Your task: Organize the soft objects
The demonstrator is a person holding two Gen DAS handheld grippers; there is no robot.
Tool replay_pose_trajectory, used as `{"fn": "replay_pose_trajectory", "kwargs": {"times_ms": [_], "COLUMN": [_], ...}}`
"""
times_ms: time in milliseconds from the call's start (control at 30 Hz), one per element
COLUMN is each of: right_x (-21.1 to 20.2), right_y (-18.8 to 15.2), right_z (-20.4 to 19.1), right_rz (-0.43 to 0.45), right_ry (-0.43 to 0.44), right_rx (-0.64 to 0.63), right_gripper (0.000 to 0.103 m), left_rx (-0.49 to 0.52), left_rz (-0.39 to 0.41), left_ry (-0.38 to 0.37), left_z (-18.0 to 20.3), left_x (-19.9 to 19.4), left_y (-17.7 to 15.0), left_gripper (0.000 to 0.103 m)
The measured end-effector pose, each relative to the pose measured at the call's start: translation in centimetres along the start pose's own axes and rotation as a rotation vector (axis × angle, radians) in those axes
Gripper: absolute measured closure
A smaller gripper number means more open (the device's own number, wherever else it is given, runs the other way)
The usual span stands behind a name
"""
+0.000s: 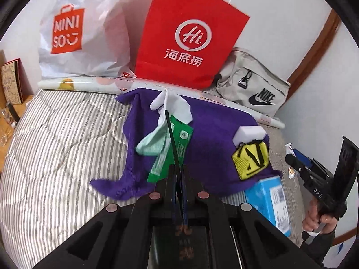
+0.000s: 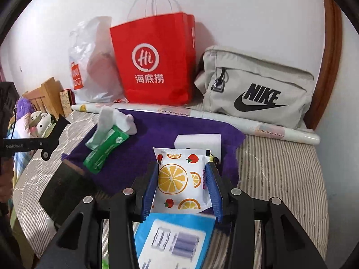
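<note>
A purple towel (image 1: 215, 134) lies on the striped bed (image 1: 56, 145). On it are a green pack with white and mint socks (image 1: 172, 139), a white sponge block (image 1: 249, 134) and a yellow-black pouch (image 1: 251, 159). My left gripper (image 1: 178, 174) is shut, pinching a thin black strip above the green pack. My right gripper (image 2: 182, 179) is shut on a white fruit-print tissue pack (image 2: 179, 179), held above a blue box (image 2: 175, 242). The green pack (image 2: 105, 148), the towel (image 2: 157, 132) and the sponge (image 2: 199, 141) also show in the right wrist view.
Against the wall stand a white Miniso bag (image 1: 74, 33), a red paper bag (image 1: 186, 40) and a grey Nike bag (image 2: 258, 87). A rolled white mat (image 2: 246, 123) lies before them. A wooden headboard and plush toys (image 2: 38, 116) are at the left.
</note>
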State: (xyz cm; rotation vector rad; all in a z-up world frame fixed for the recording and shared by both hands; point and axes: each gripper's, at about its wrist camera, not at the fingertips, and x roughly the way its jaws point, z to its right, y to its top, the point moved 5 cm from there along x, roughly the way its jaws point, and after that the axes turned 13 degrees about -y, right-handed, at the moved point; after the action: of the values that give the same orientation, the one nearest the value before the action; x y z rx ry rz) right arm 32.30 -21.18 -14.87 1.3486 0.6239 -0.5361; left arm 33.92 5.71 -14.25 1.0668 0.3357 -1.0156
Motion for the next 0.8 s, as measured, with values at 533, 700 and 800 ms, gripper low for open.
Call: {"fn": "replay_pose_trajectory", "kwargs": {"times_ms": [533, 700, 800], "right_x": [7.3, 8.7, 8.8], "right_y": [0.7, 0.4, 0.5], "right_z": [-1.3, -1.1, -1.1], "right_rz": [-0.103, -0.138, -0.137], "right_ry": [0.012, 0.003, 0.000], "right_rx": [-0.052, -0.055, -0.064], "right_gripper": [0.059, 0.058, 0.057], "left_rx": [-0.050, -0.056, -0.059], "left_rz": [-0.142, -0.164, -0.165], "left_ry": [0.028, 0.021, 0.017], "left_z": [-3.4, -3.8, -3.8], "left_x": [8.1, 9.3, 9.6], "left_y": [2.1, 1.9, 2.1], "left_gripper": [0.098, 0.098, 0.098]}}
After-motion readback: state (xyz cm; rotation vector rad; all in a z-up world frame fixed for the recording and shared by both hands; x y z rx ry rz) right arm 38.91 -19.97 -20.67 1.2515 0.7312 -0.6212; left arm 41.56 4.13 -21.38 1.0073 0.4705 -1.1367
